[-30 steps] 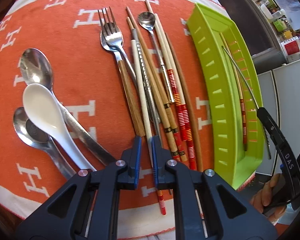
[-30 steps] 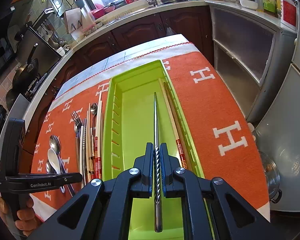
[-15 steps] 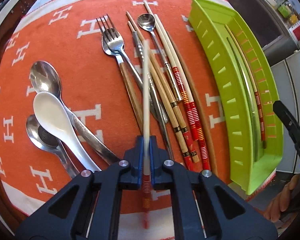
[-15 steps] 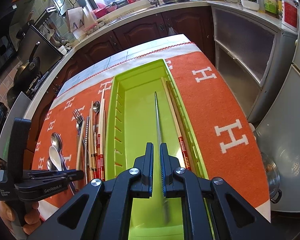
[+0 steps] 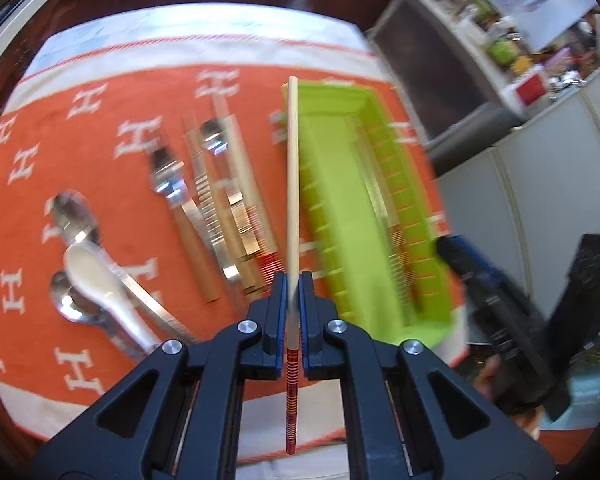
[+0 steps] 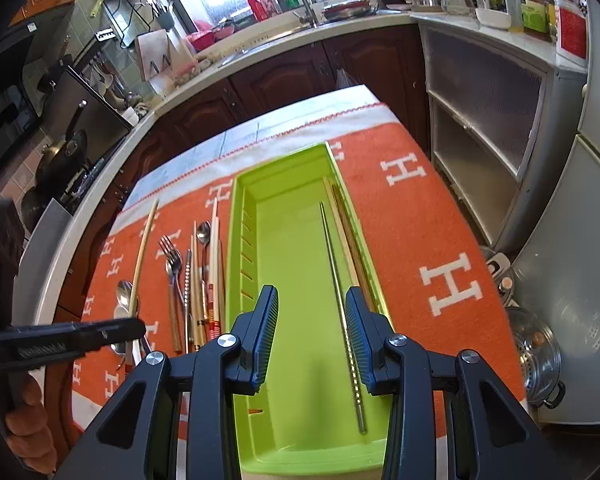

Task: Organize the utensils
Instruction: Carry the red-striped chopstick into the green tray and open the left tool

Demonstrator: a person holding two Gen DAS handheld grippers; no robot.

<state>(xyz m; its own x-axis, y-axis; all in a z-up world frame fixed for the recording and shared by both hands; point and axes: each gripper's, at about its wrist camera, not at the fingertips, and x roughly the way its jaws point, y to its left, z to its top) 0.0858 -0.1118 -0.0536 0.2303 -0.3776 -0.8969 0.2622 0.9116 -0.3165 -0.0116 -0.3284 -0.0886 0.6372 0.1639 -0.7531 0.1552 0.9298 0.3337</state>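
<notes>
Over the orange cloth (image 6: 412, 208), left claw (image 5: 293, 280) clamps a chopstick (image 5: 292, 184); right claw (image 6: 312, 320) gapes wide.

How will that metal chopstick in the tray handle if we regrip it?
The metal chopstick looks stiff: it lies dead straight. Thin and round, it would probably roll on the smooth tray floor. Its twisted end should grip better than the polished shaft.

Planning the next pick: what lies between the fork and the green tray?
Right wrist view: a metal chopstick, a small spoon and several wooden chopsticks.
</notes>
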